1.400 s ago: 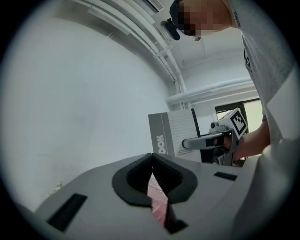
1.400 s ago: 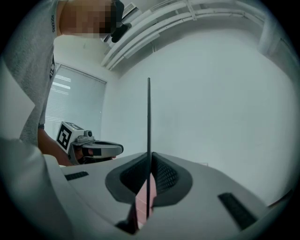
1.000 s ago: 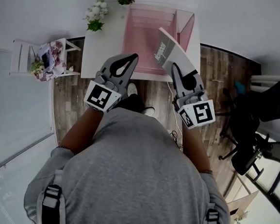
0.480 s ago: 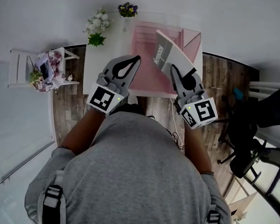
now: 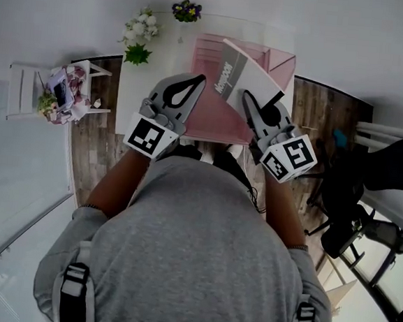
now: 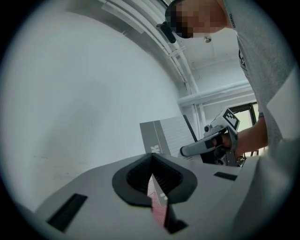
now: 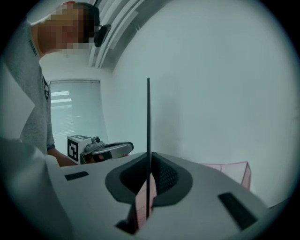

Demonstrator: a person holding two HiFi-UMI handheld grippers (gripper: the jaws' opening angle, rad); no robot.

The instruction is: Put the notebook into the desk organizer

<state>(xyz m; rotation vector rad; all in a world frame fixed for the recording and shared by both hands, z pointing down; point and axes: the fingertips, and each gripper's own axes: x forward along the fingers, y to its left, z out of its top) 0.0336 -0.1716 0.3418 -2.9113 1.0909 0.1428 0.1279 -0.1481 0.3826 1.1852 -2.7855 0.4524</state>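
1. Our right gripper [image 5: 244,95] has its jaws closed on the notebook [image 5: 240,75]. They pinch it at its near, lower end, where a dark band crosses the cover.
2. In the right gripper view the notebook [image 7: 148,117] shows edge-on. It is a thin dark line rising straight up from between the pads.
3. Our left gripper [image 5: 196,80] has its jaws together at the tips, with nothing between them. In its own view only pink shows through the gap behind the tips [image 6: 151,155].
4. The notebook hangs over the pink desk organizer [image 5: 283,64], towards its right half. We cannot tell whether its far end touches the dividers.
5. The organizer stands on the right part of the white table [image 5: 142,81], its back close to the wall.
6. Bare tabletop lies to its left. Beyond that are white flowers [image 5: 139,26] at the far left corner and a small purple plant [image 5: 187,10] on the far edge.
7. The left gripper hovers over the organizer's left edge, beside the notebook and apart from it. The space between the two grippers is free.
8. The notebook's long axis runs from our right gripper's tips away from us, leaning to the left. Its grey strip with print is on the left side, and the white cover faces up and to the right.
9. From the left gripper view we see the notebook [image 6: 166,135] standing tilted, with the right gripper [image 6: 183,151] clamped on its lower right part.
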